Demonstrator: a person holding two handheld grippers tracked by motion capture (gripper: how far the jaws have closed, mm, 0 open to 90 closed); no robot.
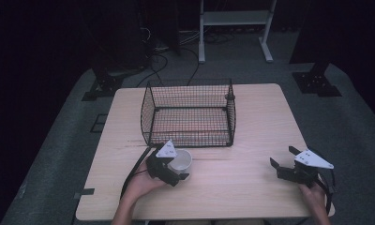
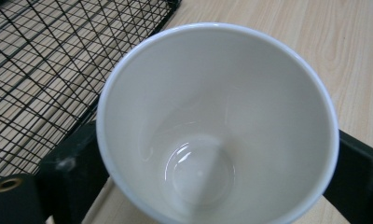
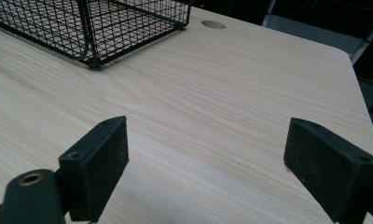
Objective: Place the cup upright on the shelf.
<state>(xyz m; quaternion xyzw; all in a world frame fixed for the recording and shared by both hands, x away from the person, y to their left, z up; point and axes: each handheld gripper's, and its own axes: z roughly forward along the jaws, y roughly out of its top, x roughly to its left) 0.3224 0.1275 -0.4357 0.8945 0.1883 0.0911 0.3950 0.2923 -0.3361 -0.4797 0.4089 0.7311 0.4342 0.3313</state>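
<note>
On a pale wooden table [image 1: 232,187], a white cup [image 1: 181,161] stands just before a wire basket [image 1: 188,112], set between the left gripper [image 1: 174,171] pads, which touch its sides. The right gripper [image 1: 284,161] rests apart, jaws wide.

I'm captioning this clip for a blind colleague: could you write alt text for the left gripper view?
A white cup, empty and seen from above, sits between the left gripper's two black jaws, one at each side of it. It stands on a light wooden table, with a black wire basket at the upper left.
</note>
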